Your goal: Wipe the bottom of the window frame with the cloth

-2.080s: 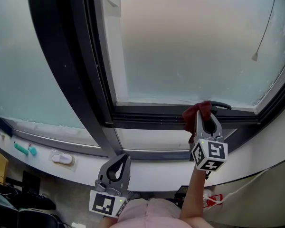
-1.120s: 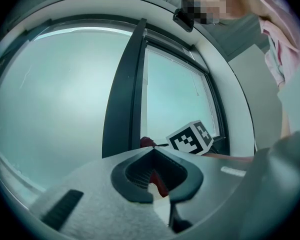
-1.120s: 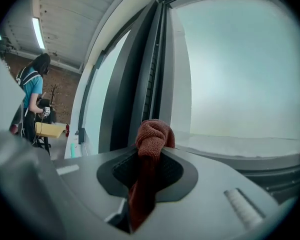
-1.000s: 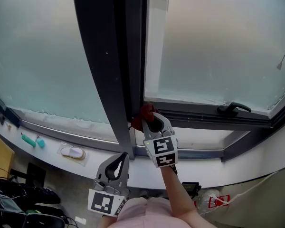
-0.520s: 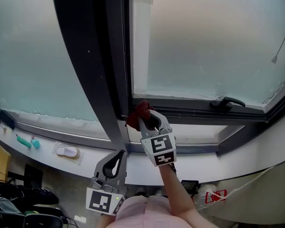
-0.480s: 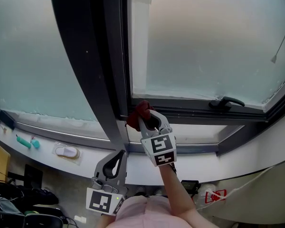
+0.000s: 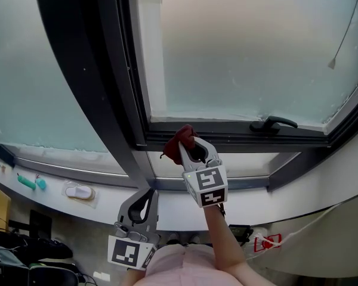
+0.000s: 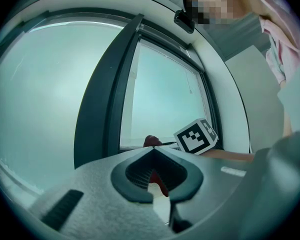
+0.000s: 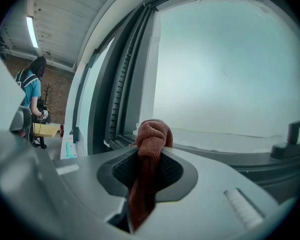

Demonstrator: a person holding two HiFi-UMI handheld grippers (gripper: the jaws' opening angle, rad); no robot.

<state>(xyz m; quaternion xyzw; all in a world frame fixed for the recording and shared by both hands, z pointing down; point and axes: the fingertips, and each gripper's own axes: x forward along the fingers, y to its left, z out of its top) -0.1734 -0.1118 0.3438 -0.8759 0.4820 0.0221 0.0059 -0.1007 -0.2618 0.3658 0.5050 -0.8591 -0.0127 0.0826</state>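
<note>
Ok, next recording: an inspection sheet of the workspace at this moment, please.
Surface: white sill below the window.
Job's things: red-brown cloth at the left end of the window frame's bottom rail.
Clutter: white mouse-like object and two teal items on the left sill.
Grippers: right gripper shut on the cloth; left gripper shut, empty, held low.
Cables: thin cord hanging by the pane; white cable low right.
Surroundings: frosted panes, window handle, a person far off.

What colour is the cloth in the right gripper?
The cloth is reddish brown; the right gripper view shows it best.
</note>
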